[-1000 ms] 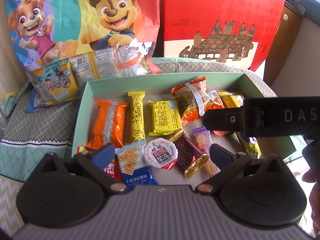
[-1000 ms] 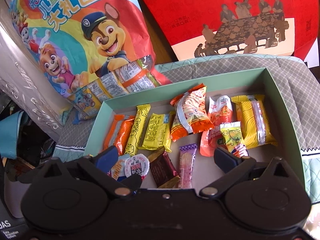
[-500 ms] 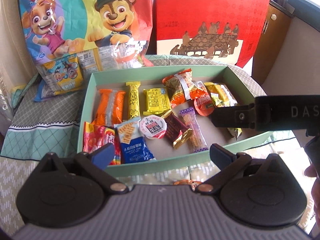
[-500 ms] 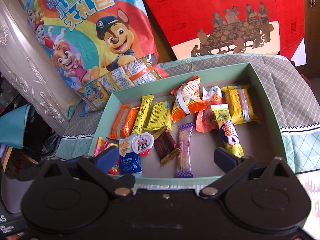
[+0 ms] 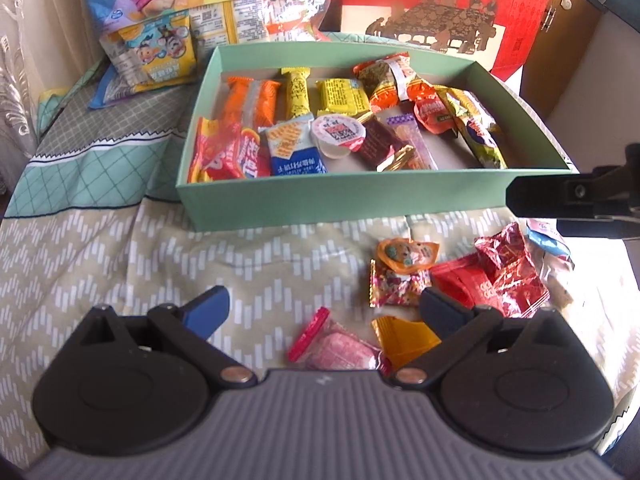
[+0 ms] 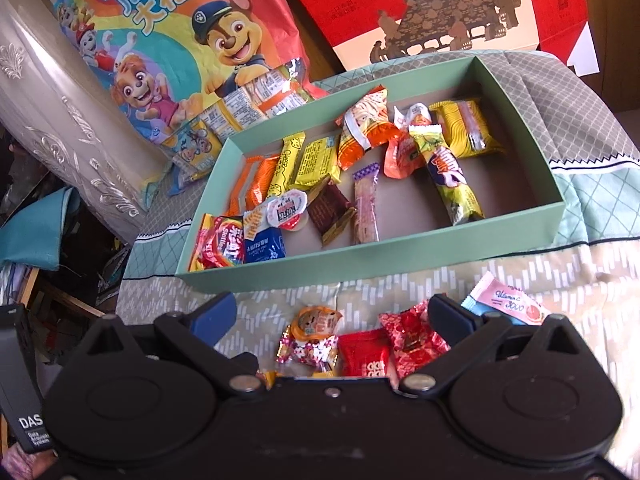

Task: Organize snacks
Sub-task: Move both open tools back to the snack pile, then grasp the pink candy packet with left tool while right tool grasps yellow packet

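While both grippers are hanging spread and empty, the left gripper [image 5: 322, 306] is hovering over a pink candy [image 5: 340, 350] and the right gripper [image 6: 334, 314] over loose red packets [image 6: 364, 354]. Sorted snacks are filling the green box [image 6: 420, 252], which is sitting just beyond them on the patterned cloth [image 5: 120, 248], backed by a cartoon gift bag [image 6: 172, 48] and a red carton [image 6: 440, 4].

Ahead of the left gripper [image 5: 322, 306] sits the box [image 5: 360, 200] with snacks inside; loose sweets [image 5: 404, 276] lie between, toward its right finger.
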`<state>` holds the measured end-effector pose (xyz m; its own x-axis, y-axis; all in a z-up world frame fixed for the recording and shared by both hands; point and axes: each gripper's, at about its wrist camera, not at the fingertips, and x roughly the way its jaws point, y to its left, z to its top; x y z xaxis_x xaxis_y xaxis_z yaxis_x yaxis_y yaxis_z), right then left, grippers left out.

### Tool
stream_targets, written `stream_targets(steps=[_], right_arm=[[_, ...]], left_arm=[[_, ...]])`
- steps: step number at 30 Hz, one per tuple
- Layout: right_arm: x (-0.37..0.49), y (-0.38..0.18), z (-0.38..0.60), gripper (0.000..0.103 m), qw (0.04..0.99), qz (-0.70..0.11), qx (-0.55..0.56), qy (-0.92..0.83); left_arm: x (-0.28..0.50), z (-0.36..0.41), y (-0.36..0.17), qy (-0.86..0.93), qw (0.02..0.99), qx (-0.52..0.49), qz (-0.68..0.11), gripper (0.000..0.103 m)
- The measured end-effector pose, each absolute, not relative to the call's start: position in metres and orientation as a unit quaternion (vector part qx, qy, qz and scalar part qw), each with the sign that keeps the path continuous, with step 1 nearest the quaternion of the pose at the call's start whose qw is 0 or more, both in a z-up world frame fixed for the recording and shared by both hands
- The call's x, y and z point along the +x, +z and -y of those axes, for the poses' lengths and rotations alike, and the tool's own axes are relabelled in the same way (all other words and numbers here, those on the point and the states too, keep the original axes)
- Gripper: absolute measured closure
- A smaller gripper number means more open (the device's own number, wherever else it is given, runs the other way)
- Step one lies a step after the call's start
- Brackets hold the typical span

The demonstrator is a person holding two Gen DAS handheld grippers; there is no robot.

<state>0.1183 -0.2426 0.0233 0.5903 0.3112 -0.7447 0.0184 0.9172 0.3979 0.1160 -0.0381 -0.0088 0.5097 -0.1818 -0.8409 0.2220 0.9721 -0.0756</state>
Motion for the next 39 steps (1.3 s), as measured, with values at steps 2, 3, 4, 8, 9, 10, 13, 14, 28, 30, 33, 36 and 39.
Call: stream_targets(steps=[2,3,4,8,9,10,13,14,28,30,33,36,39], right_arm=[[0.116,0.017,0.243,0.0,0.869,-0.448,0.192,0.083],[0.115,0.015,0.243,0.0,0.869,-0.448,0.193,0.082],[0.114,0.013,0.241,0.001,0.87,-0.447,0.191,0.083],[0.115,0.011,0.228,0.031,0.873,-0.445,0.172,0.101],[0.116,0.01,0.225,0.035,0.873,-0.446,0.168,0.106],[0.117,0.009,0.223,0.036,0.871,-0.449,0.167,0.112],[0.122,0.003,0.213,0.039,0.864,-0.46,0.162,0.124],[0.124,0.001,0.209,0.04,0.861,-0.464,0.16,0.129],[0.142,-0.037,0.171,0.041,0.815,-0.529,0.158,0.175],[0.138,-0.039,0.172,0.041,0.812,-0.533,0.158,0.177],[0.126,-0.041,0.175,0.041,0.808,-0.54,0.155,0.178],[0.111,-0.039,0.174,0.035,0.812,-0.538,0.135,0.181],[0.097,-0.034,0.169,0.018,0.822,-0.529,0.103,0.186]], left_arm=[[0.114,0.035,-0.018,-0.11,0.863,0.02,-0.492,0.0],[0.113,0.034,-0.021,-0.109,0.862,0.02,-0.495,0.0],[0.113,0.034,-0.024,-0.109,0.86,0.022,-0.497,0.0],[0.11,0.034,-0.032,-0.097,0.861,0.031,-0.498,0.0],[0.11,0.032,-0.034,-0.091,0.861,0.031,-0.5,0.0],[0.11,0.031,-0.037,-0.086,0.859,0.029,-0.503,0.0],[0.114,0.025,-0.047,-0.072,0.853,0.014,-0.517,0.0],[0.114,0.024,-0.048,-0.072,0.853,0.009,-0.517,0.0],[0.102,-0.009,-0.05,-0.062,0.855,0.001,-0.514,0.0],[0.098,-0.017,-0.05,-0.057,0.856,-0.001,-0.513,0.0],[0.095,-0.027,-0.049,-0.049,0.857,-0.009,-0.514,0.0],[0.092,-0.032,-0.05,-0.044,0.856,-0.019,-0.514,0.0],[0.088,-0.03,-0.048,-0.049,0.857,-0.014,-0.512,0.004]])
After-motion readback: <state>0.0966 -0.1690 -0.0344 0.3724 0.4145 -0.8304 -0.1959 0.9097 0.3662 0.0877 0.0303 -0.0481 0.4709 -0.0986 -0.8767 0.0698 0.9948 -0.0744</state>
